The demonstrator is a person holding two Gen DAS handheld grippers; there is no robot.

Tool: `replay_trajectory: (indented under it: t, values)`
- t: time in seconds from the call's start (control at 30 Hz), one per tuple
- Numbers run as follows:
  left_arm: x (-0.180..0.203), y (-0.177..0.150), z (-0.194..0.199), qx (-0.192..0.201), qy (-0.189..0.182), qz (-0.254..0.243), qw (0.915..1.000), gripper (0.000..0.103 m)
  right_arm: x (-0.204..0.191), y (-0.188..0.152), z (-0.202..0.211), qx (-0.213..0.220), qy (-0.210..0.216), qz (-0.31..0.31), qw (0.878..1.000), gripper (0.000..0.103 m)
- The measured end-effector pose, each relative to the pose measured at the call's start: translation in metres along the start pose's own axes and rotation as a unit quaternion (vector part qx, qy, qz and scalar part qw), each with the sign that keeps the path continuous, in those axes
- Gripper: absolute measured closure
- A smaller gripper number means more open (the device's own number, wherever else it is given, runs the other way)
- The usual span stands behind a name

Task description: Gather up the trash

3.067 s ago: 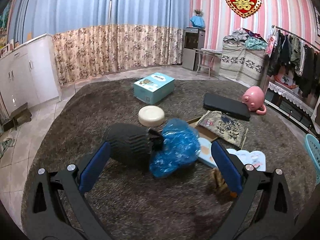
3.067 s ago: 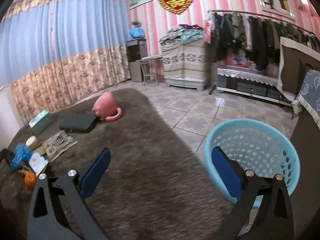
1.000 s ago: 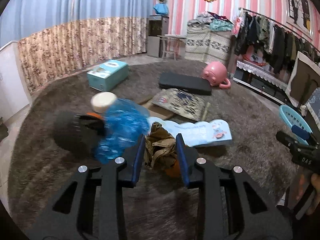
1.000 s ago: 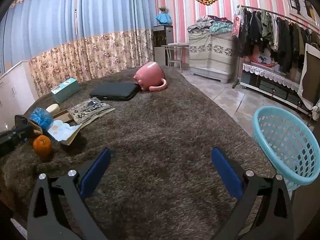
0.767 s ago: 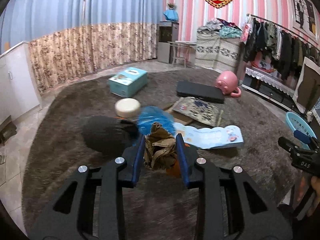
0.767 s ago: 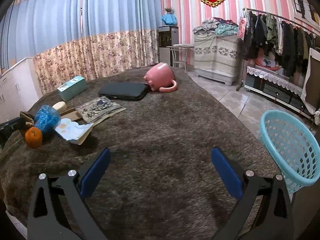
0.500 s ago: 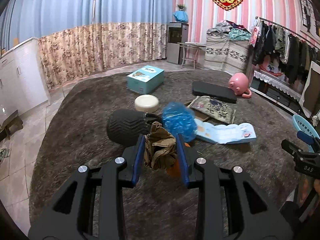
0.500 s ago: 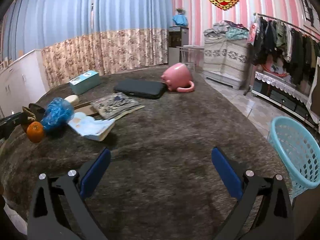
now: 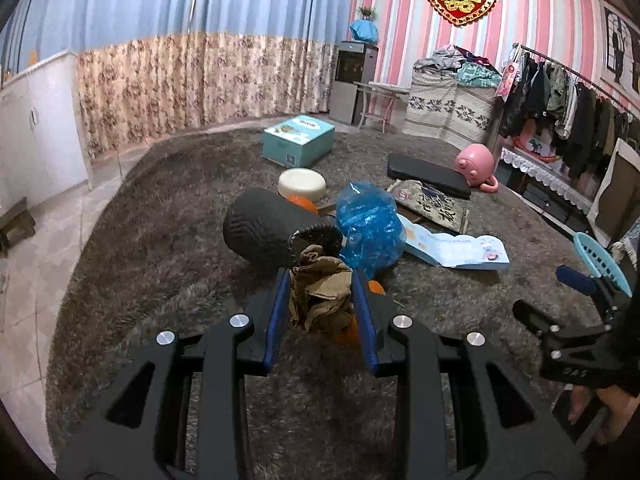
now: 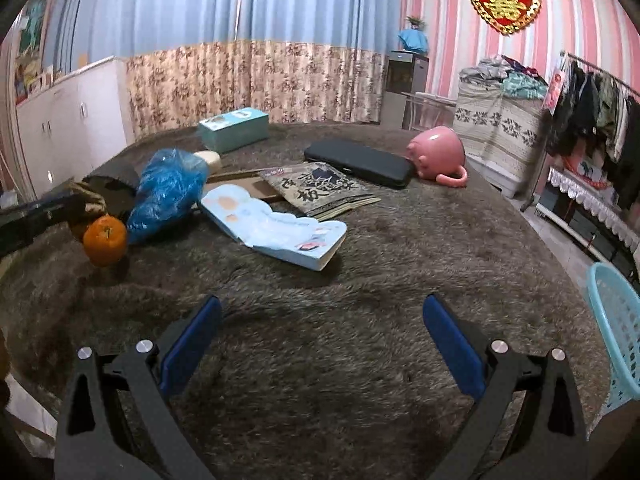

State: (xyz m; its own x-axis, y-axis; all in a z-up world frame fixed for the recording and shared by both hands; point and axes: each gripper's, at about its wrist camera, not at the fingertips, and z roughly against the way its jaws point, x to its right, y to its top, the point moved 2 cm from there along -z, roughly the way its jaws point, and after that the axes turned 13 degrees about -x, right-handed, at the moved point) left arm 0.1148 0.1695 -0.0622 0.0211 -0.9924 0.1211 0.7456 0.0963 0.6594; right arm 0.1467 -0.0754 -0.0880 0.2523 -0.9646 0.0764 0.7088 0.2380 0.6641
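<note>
My left gripper (image 9: 320, 300) is shut on a crumpled brown paper wad (image 9: 320, 294) and holds it just above the brown rug. The wad also shows at the left edge of the right wrist view (image 10: 90, 198). A crumpled blue plastic bag (image 9: 370, 228) lies just beyond it, also seen in the right wrist view (image 10: 168, 192). An orange (image 10: 105, 240) sits on the rug beside the bag. My right gripper (image 10: 322, 332) is open and empty over bare rug. A light blue basket (image 10: 618, 324) stands at the far right.
On the rug lie a black ribbed roll (image 9: 266, 232), a cream round tin (image 9: 302, 184), a teal box (image 9: 298, 140), an open booklet (image 10: 276, 232), a patterned packet (image 10: 320, 188), a black case (image 10: 358, 162) and a pink pig mug (image 10: 438, 154). A clothes rack (image 9: 560, 96) stands at the right.
The left gripper closed on the brown paper wad and lifted it, swinging its view back left. The right gripper turned from the basket toward the clutter, staying open.
</note>
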Motion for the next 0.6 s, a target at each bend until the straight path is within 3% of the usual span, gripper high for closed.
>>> replay_trajectory:
  t: [0.3, 0.43, 0.6]
  values:
    - [0.014, -0.014, -0.005, -0.016, 0.008, -0.024, 0.9996, 0.068, 0.013, -0.002, 0.003, -0.003, 0.004, -0.025, 1.000, 0.005]
    - [0.016, -0.025, -0.015, -0.034, 0.014, -0.026, 0.9990, 0.059, 0.020, -0.005, 0.002, -0.006, 0.004, -0.034, 0.999, 0.005]
    - [0.012, -0.032, -0.020, -0.038, 0.016, -0.024, 0.9989, 0.057, 0.029, -0.007, 0.002, -0.009, 0.005, -0.047, 0.999, 0.005]
